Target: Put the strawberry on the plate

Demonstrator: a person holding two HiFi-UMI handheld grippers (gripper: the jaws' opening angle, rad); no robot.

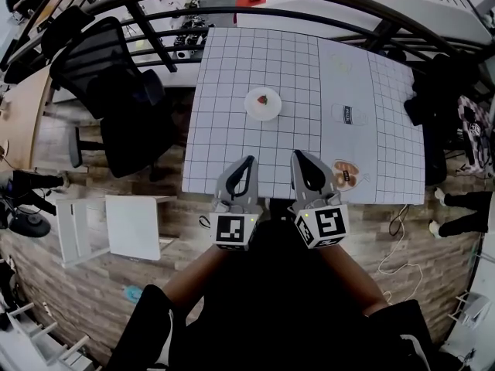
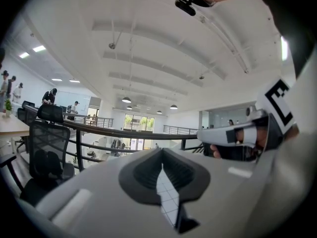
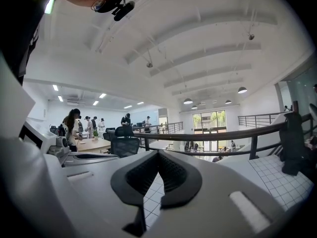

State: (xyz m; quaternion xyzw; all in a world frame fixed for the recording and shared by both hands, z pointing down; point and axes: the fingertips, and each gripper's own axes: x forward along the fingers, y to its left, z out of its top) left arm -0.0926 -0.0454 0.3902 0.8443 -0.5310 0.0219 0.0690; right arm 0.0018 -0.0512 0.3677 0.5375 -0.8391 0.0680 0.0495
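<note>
A big table point(image 1: 232, 76) with a white cloth marked in black squares fills the middle of the head view. To its left stands a black chair point(image 1: 116, 99), and a dark rail point(image 1: 152, 37) curves round behind both. A low white stand point(image 1: 133, 226) sits on the floor at the table's near left corner.

The person holds both claws over the near edge of the table, side by side and close, pointing at the far side. The left claw point(image 1: 249, 161) is closed – its two tips meet and there is nothing between them, only the squared cloth showing through the gap behind the tips. The right claw point(image 1: 297, 154) looks the same: tips together and holding nothing. Each one has a cube with black and white squares on its back end, the left cube point(image 1: 236, 230) and the right cube point(image 1: 322, 226).

A small flat picture point(image 1: 346, 174) lies on the cloth just to the right of the right claw.

A round white plate point(image 1: 255, 110) sits near the middle of the table, well apart from both claws. The red strawberry point(image 1: 262, 99) lies on the plate – neither claw touches it.
</note>
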